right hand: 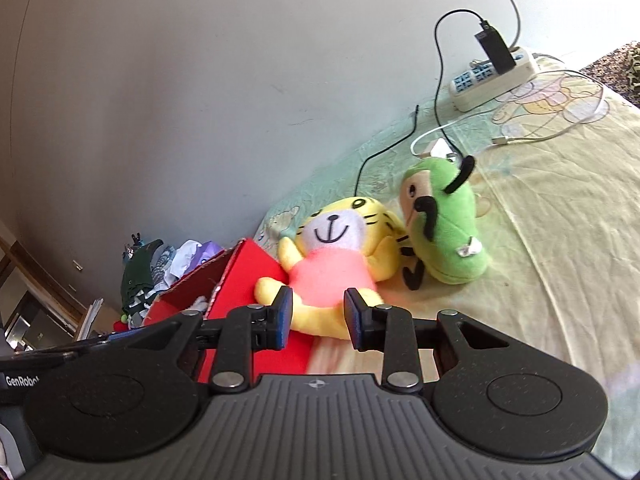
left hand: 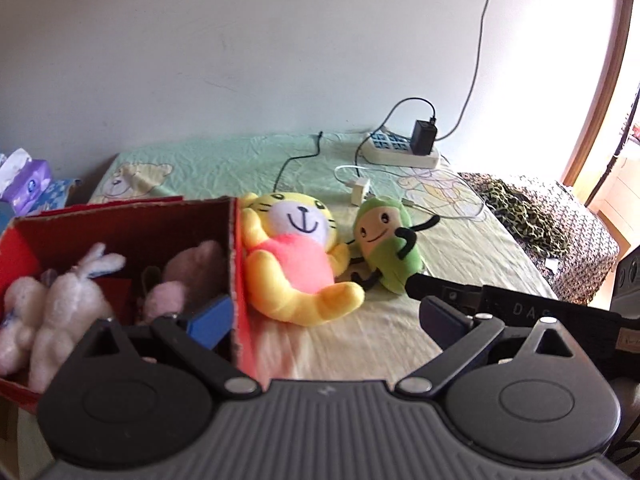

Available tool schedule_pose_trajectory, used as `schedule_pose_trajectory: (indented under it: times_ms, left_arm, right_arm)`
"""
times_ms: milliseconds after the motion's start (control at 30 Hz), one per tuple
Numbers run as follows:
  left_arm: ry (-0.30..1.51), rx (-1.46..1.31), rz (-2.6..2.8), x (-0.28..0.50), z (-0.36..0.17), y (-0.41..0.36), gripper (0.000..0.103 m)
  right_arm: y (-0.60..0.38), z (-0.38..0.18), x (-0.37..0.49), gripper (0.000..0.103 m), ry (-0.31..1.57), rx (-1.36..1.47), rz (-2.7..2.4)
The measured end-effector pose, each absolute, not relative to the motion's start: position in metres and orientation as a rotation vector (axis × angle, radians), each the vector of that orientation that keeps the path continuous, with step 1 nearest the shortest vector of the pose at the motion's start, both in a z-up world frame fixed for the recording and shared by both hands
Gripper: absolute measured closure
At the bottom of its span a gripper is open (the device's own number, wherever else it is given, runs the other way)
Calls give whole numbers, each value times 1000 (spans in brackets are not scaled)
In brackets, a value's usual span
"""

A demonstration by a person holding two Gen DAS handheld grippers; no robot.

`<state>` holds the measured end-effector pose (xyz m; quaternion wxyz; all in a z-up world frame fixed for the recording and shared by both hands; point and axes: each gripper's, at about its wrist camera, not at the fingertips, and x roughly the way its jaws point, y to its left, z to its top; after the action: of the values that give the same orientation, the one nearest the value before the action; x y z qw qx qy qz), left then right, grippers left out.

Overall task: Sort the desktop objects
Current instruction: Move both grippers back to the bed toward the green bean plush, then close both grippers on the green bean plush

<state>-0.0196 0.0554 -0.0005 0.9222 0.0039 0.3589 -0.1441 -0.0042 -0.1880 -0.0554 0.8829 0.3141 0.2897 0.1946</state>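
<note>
Red cardboard box (left hand: 240, 280) sits on the bed sheet (left hand: 460, 264) toward its left side, open at the top, inner walls brown. Inside: a white plush rabbit (left hand: 68, 296) lying against the left half, and a pale pink plush (left hand: 180, 276) in the right half. Whether anything lies beneath them cannot be told.

Outside the box, touching its right wall: yellow tiger plush (left hand: 296, 256) in a pink shirt, on its back, face up. Just beside it on the right, touching its arm, a green plush (left hand: 388, 244) with a tan face and black limbs, standing roughly upright.

Far edge of the sheet, by the wall: white power strip (left hand: 400, 152) with a black adapter (left hand: 423, 136) plugged in; a white charger (left hand: 360, 190) and loose cables lie between it and the plush toys. Tissue pack (left hand: 28, 184) beyond the box at the left. Leopard-print cloth (left hand: 524, 216) past the sheet's right edge.

Left gripper (left hand: 320, 320): jaws spread wide, nothing between them; its left blue pad (left hand: 212, 320) is over the box's right half, the right pad over bare sheet.

Right gripper (right hand: 316, 320): jaws partly apart, holding nothing, poised just in front of the tiger's lower body; whether the pads (right hand: 284, 316) touch it cannot be told. In this view the box (right hand: 240, 280) is at the left, tiger (right hand: 340, 248) centre, green plush (right hand: 448, 220) to the right.
</note>
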Motion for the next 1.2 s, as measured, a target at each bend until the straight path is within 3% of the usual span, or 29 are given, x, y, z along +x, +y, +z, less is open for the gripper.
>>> schedule_pose_trajectory:
  times_ms: [400,600,667,900,1200]
  left_arm:
    - [851,38,-317,5,-44,-3,4]
    - [838,24,-350,33,-49,-24,4]
    - [838,18,-355,45,-52,-30,4]
    - [875,19,-371,85,-76,-49,5]
    - [965,70,-378,118,-111,-66,19]
  right_arm:
    - [-237,-85,21,70,700,737,380]
    - [-256,-85,45,62,683,735,361]
    - [-261,-84,57,55,671,741,361]
    - [-262,-98,93,49,715,776,395]
    - [-255,-127,114,49,792,837,448]
